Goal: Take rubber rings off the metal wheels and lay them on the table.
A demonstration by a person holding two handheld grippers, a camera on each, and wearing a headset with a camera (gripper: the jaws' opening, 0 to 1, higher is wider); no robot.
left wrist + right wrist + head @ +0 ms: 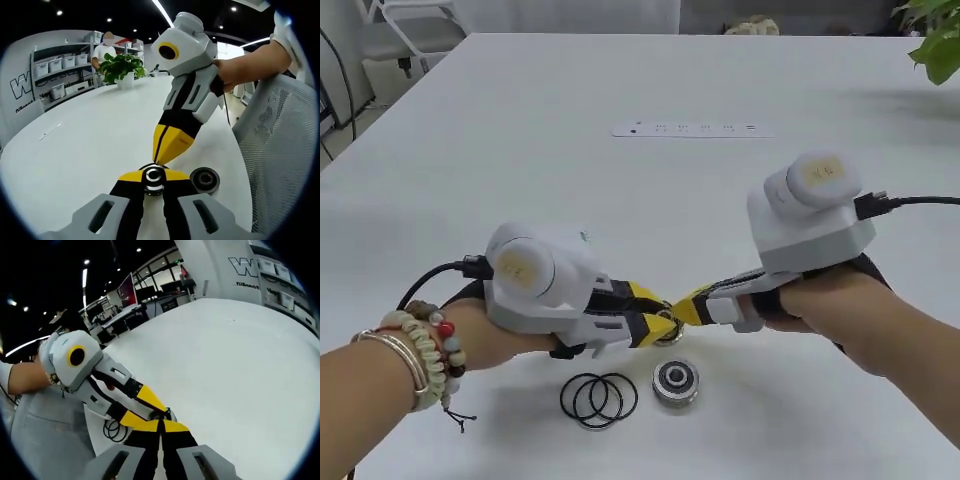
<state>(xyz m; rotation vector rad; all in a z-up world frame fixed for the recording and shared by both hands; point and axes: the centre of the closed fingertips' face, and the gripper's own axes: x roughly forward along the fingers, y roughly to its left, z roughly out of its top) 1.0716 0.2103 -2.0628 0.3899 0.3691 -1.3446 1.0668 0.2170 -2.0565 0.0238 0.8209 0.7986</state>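
My left gripper (658, 326) (153, 173) is shut on a metal wheel (669, 333) (154, 180), held just above the table with one yellow jaw on each side. The wheel carries a black rubber ring around its rim. My right gripper (680, 314) (160, 424) comes from the opposite side and is shut, its yellow tips (161, 159) pinched at the wheel's top rim, on the ring as far as I can tell. Below the grippers, a second metal wheel (675, 383) (204, 180) lies flat on the table. Beside it lie three loose black rubber rings (598, 398) (114, 430), overlapping.
A white power strip (692, 129) lies mid-table on the white table (620, 200). A potted plant (120, 67) stands at the far right corner, with a person behind it. A mesh chair back (280, 150) is close behind the right arm.
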